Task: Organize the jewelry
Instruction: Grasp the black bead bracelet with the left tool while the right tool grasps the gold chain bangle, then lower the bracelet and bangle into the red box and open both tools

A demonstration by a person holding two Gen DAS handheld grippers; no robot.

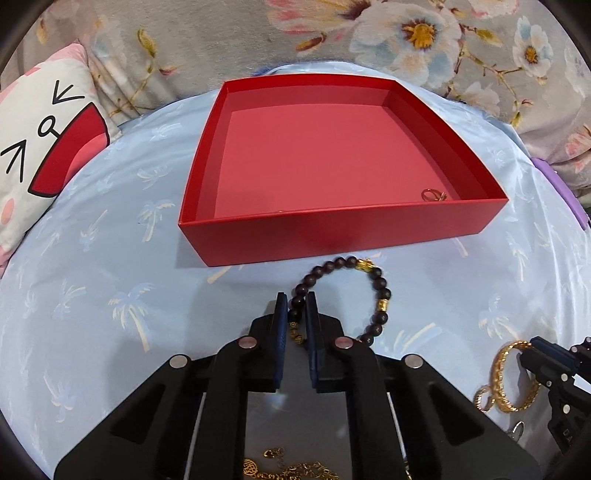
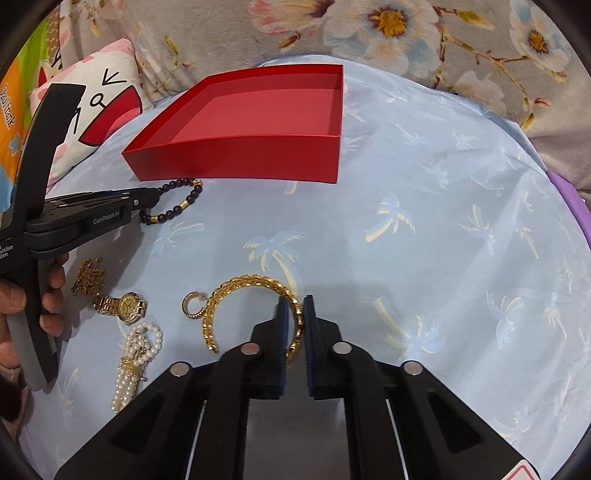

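An open red box (image 1: 343,229) sits on the blue palm-print cloth, with a small ring (image 1: 432,194) in its near right corner. My left gripper (image 1: 296,301) is shut on a dark bead bracelet (image 1: 380,286) with gold beads, just in front of the box; it also shows in the right wrist view (image 2: 188,201). My right gripper (image 2: 294,306) is shut on the right side of a gold bangle (image 2: 243,284), which lies on the cloth. The red box (image 2: 240,158) is far ahead and left in that view.
Left of the bangle lie a small gold hoop (image 2: 190,304), a gold watch (image 2: 127,304), a gold chain (image 2: 88,277) and a pearl strand (image 2: 136,354). A cartoon pillow (image 1: 40,140) and floral blanket (image 1: 406,33) border the cloth.
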